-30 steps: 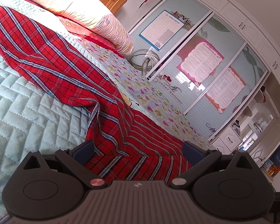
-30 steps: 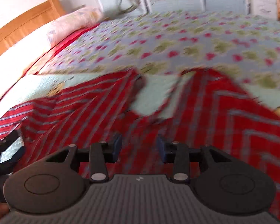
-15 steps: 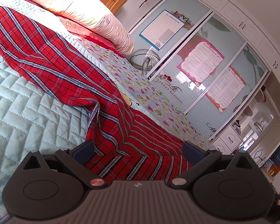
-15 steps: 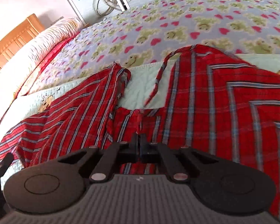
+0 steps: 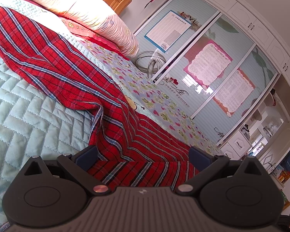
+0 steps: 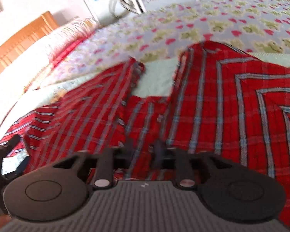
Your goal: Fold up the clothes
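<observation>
Across the bed, the red plaid garment (image 6: 232,104) lies spread, straight ahead of both claws.
Left claw (image 5: 143,157) gapes wide over cloth; right claw (image 6: 145,148) blurred, apparently part open.

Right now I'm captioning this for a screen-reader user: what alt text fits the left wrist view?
The open left gripper hovers low over a red plaid garment spread across a pale green quilted bed. Behind are pillows and a mirrored wardrobe with posters.
</observation>
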Action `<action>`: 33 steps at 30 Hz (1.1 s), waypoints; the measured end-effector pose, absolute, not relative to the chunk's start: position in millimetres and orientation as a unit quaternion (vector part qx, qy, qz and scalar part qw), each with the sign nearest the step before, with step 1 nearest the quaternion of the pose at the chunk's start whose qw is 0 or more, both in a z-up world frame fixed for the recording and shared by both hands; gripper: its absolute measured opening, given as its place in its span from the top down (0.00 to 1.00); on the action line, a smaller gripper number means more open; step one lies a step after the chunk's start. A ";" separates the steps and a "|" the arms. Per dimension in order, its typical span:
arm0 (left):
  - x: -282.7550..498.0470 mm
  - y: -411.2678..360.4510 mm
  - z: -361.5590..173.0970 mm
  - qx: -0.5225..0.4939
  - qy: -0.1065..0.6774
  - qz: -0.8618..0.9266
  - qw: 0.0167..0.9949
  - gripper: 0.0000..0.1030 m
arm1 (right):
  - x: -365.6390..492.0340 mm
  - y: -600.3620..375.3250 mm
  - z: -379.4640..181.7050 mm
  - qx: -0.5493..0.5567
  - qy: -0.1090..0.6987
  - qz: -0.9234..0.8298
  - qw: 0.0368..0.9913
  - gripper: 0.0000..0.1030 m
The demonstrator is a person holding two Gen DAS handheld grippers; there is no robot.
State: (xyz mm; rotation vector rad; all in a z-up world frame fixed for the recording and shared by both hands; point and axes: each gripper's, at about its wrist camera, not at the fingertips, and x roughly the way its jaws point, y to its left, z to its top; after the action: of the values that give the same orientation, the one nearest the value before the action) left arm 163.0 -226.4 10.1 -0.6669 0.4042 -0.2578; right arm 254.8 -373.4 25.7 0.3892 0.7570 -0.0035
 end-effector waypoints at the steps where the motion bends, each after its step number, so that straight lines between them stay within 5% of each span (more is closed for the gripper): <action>1: 163.2 -226.2 10.1 -0.325 0.197 -0.125 0.917 0.00 | 253.0 -371.0 28.7 0.182 0.364 -0.001 0.913 0.63; 11: 163.5 -224.7 9.8 -0.328 0.196 -0.126 0.915 0.00 | 287.1 -381.5 60.4 0.069 0.312 -0.068 0.945 0.63; 17: 163.9 -225.2 9.4 -0.328 0.195 -0.126 0.916 0.00 | 358.4 -451.3 53.4 0.222 0.312 -0.128 0.915 0.74; 23: 164.6 -225.4 8.2 -0.328 0.194 -0.126 0.916 0.00 | 392.6 -496.2 14.2 0.296 0.317 -0.154 0.888 0.75; 31: 165.7 -226.9 7.1 -0.327 0.193 -0.122 0.917 0.00 | 275.6 -470.3 55.8 0.295 0.278 -0.090 0.910 0.66; 33: 165.8 -228.7 8.6 -0.320 0.195 -0.120 0.919 0.00 | 209.7 -463.8 74.4 0.278 0.272 -0.117 0.914 0.53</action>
State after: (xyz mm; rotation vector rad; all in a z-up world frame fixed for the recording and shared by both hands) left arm 165.8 -228.7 8.6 -0.6584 0.3999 -0.2458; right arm 209.7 -463.8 74.4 0.5726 0.5595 -0.2413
